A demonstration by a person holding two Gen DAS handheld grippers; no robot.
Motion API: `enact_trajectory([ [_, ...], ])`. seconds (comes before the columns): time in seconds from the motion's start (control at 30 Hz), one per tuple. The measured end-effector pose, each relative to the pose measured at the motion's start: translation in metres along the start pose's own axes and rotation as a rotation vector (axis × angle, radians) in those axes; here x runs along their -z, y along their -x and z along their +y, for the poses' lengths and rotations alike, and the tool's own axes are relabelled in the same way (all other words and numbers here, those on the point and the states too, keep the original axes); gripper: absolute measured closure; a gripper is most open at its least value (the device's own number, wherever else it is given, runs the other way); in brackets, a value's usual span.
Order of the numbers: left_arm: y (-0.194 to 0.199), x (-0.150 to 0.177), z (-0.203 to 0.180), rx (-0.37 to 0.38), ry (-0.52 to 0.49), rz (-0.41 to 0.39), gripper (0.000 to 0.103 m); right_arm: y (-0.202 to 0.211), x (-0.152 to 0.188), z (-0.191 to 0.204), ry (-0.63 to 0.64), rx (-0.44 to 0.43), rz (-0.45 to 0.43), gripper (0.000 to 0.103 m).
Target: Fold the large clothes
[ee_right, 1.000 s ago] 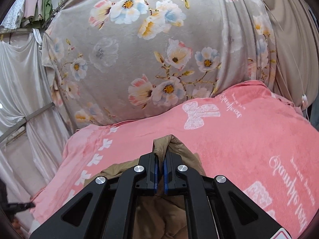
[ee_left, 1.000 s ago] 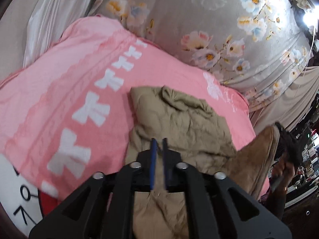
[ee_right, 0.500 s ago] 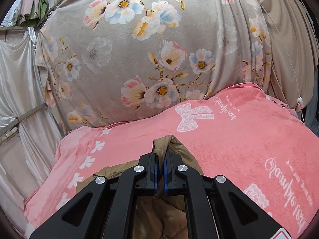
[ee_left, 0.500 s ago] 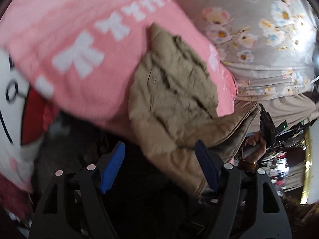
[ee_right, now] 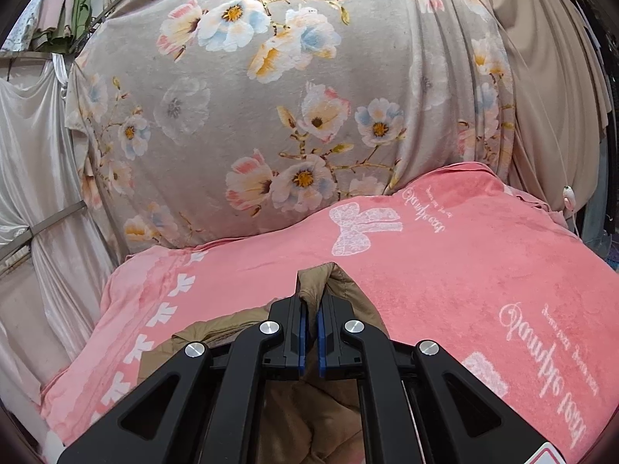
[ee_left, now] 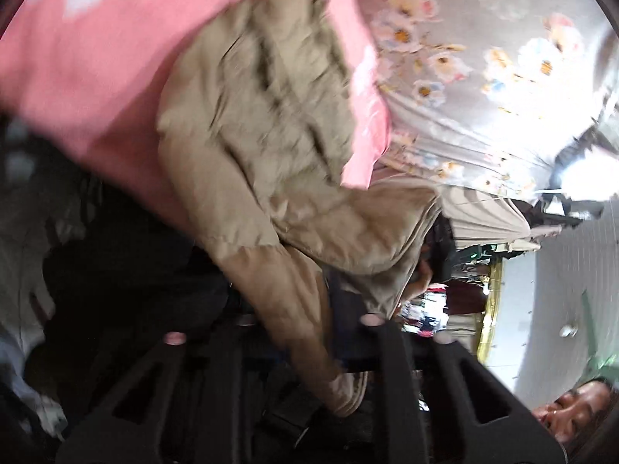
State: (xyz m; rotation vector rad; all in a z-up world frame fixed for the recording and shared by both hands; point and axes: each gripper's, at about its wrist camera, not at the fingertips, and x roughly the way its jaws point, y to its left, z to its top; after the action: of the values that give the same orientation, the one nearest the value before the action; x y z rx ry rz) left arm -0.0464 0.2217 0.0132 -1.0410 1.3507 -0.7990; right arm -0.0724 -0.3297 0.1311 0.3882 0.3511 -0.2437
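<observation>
The tan quilted jacket (ee_left: 263, 116) lies on the pink blanket (ee_right: 445, 270), its length running between both tongs: the left tongs (ee_left: 309, 332), just closing, pinch its hanging sleeve, while the right tongs (ee_right: 309, 324) clamp the far fold.

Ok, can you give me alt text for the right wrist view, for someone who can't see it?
The right gripper is shut on a raised fold of a tan jacket, which lies on a pink blanket printed with white bows. Behind the blanket hangs a grey flowered curtain.
</observation>
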Motion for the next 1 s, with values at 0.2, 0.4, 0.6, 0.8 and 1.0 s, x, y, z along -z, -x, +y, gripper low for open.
enact_trajectory([
  [0.2,0.027,-0.051,-0.098,-0.128,-0.316,-0.225,0.096,-0.016,-0.014,-0.016,-0.009,0.040,-0.012,0.099],
  [0.4,-0.003,-0.127,-0.160,-0.304,-0.500,-0.408,0.096,-0.073,-0.037,-0.029,-0.014,0.085,0.020,0.099],
  [0.6,-0.060,-0.218,-0.173,-0.525,-0.569,-0.513,0.097,-0.154,-0.042,-0.031,-0.031,0.139,0.100,0.100],
  [0.8,-0.126,-0.292,-0.147,-0.713,-0.518,-0.511,0.097,-0.243,-0.024,-0.030,-0.023,0.184,0.231,0.100],
  [1.0,-0.165,-0.338,-0.087,-0.810,-0.443,-0.453,0.097,-0.301,0.012,-0.042,-0.020,0.221,0.337,0.100],
])
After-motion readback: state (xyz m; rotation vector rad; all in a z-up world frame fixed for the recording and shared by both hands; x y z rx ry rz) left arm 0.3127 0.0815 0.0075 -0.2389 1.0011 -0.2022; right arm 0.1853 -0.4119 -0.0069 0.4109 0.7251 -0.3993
